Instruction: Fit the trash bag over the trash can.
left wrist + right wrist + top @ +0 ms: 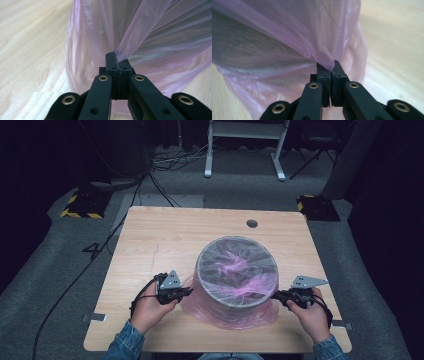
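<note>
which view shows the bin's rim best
The high view: the whole round rim of the mesh bin shows there, with the pink plastic bag pulled over it. The left and right gripper views show no rim, just bag film pinched in the left tongs and right tongs, with dark mesh behind.

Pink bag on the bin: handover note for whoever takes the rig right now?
Left gripper: shut on the pink bag, low at the bin's left.
Right gripper: shut on the same film, at the bin's right.
Mesh bin stands mid-table; the bag lines it, folds over the rim, and its skirt pools at the base.
Done: both pinches set.
Left, probably: pull the film as needed, then release.
</note>
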Tool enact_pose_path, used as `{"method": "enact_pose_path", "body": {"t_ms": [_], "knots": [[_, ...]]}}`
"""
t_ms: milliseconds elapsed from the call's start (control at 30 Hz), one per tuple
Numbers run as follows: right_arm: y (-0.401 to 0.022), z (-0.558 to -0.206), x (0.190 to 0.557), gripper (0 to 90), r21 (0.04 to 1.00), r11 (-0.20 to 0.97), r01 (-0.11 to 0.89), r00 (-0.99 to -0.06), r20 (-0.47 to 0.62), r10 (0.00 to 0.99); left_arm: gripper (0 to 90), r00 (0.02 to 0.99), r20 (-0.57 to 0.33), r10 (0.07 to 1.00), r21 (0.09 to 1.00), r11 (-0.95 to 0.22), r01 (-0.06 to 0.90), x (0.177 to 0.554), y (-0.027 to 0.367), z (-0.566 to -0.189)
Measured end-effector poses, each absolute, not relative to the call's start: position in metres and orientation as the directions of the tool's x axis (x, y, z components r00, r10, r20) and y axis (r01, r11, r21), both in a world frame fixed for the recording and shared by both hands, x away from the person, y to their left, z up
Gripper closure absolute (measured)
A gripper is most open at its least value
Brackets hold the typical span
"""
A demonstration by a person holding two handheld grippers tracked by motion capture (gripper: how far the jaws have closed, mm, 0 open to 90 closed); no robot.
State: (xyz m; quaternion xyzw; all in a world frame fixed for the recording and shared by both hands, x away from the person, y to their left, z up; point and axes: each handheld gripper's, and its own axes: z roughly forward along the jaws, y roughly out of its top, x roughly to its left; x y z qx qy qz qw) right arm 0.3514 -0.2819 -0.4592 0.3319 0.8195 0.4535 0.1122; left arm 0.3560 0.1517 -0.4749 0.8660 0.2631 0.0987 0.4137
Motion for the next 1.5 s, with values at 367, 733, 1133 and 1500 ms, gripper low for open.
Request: {"method": "enact_pose_path", "body": {"t_ms": [367, 733, 1133, 1500], "knots": [[-0.278, -0.491, 0.360, 90.0, 0.703, 0.458, 0.544, -0.738, 0.140, 0.660, 90.0, 0.854, -0.048, 0.518, 0.810, -0.481, 0.337, 0.358, 0.149, -0.466], [-0.285, -0.487, 0.346, 90.0, 0.706, 0.458, 0.540, -0.744, 0.146, 0.652, 90.0, 0.877, -0.087, 0.473, 0.705, -0.593, 0.390, 0.348, 0.146, -0.489], [-0.290, -0.463, 0.332, 53.0, 0.790, 0.412, 0.454, -0.764, 0.108, 0.635, 46.9, 0.898, -0.076, 0.434, 0.851, -0.440, 0.285, 0.333, 0.150, -0.458], [-0.284, -0.457, 0.346, 90.0, 0.795, 0.400, 0.455, -0.778, 0.137, 0.613, 90.0, 0.876, -0.058, 0.480, 0.831, -0.462, 0.309, 0.352, 0.142, -0.467]]}}
